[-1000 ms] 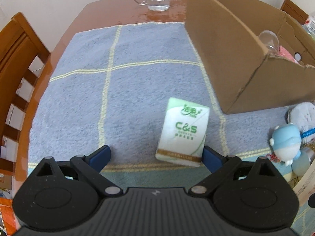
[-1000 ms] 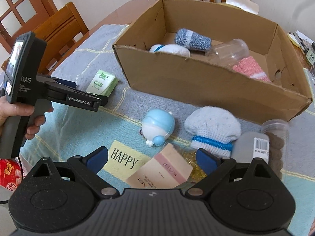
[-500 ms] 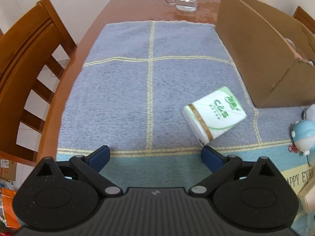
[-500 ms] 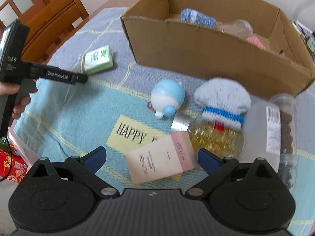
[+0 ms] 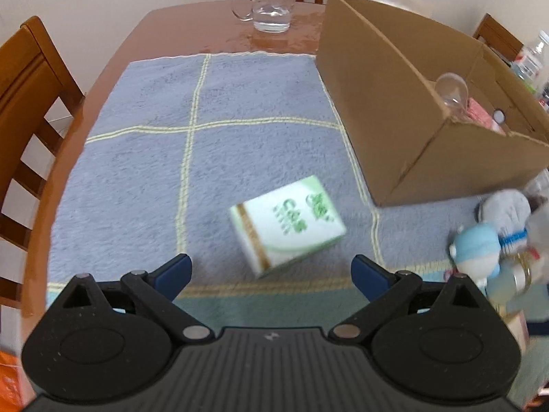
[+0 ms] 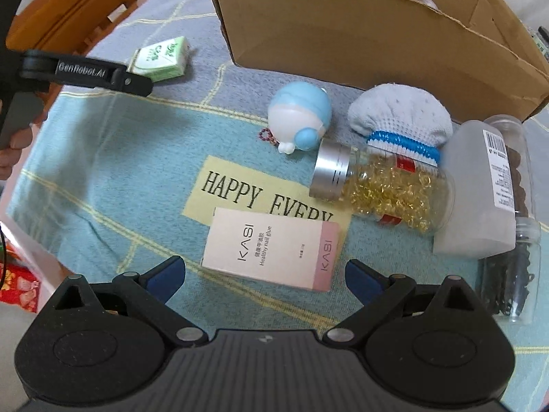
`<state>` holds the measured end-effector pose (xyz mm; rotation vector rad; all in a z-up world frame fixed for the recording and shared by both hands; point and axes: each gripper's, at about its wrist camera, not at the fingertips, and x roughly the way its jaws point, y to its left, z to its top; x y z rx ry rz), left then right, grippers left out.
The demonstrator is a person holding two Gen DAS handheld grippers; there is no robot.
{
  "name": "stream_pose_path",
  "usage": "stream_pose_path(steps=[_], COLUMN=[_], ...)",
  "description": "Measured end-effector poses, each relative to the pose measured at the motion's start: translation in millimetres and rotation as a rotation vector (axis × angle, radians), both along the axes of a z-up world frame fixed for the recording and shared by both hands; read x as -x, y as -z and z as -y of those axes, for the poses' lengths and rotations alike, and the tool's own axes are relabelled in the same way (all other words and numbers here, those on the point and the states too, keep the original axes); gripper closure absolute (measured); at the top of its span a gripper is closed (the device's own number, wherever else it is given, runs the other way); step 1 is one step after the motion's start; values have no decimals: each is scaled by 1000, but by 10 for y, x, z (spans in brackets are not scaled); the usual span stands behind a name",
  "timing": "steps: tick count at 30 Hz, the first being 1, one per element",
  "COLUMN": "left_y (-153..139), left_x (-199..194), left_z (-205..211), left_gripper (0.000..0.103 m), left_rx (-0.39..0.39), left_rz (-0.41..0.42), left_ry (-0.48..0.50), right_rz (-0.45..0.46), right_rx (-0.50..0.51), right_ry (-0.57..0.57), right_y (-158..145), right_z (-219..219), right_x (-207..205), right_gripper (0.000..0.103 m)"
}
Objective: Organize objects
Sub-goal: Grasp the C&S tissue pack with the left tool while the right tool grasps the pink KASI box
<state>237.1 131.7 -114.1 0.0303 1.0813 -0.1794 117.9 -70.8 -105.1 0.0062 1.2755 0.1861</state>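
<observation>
- Blue towel (image 5: pixel 144 178) covers the counter (image 5: pixel 192 31); chairs around; open box (image 6: pixel 343 34) at the back.
- Tissue pack (image 5: pixel 286 225) has been turned from upright-facing to slanted; it lies free ahead of the left gripper (image 5: pixel 271 267), fingers wide, holding nothing.
- Right gripper (image 6: pixel 266 271) has dropped closer over the pink carton (image 6: pixel 271 249); its fingers stand wider than a second ago, empty, flanking the carton without touching.
- Likely both pickups are pending; doll (image 6: pixel 298 116), hat (image 6: pixel 399 116), jars still outside the box.
</observation>
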Motion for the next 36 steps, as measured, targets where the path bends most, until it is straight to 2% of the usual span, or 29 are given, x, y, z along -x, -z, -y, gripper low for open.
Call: stream_pose_path(steps=[6, 10, 15, 25, 29, 36], left_y=[100, 144, 185, 167, 149, 91], left_x=[-224, -258, -151, -132, -153, -123], left_z=[50, -10, -185, -211, -197, -166], left_gripper=[4, 4, 3, 4, 11, 34], left_rx=[13, -8, -73, -55, -62, -42], left_rz=[-2, -5, -9, 2, 18, 26], left_ry=[-83, -110, -101, -108, -98, -50], right_rz=[4, -3, -7, -10, -5, 0], right_rx=[36, 52, 86, 83, 83, 97], right_ry=[22, 48, 54, 59, 43, 40], right_y=[46, 92, 143, 160, 150, 86], right_z=[-49, -48, -43, -29, -104, -96], right_x=[-1, -28, -38, -117, -145, -149], right_gripper=[2, 2, 1, 0, 2, 19])
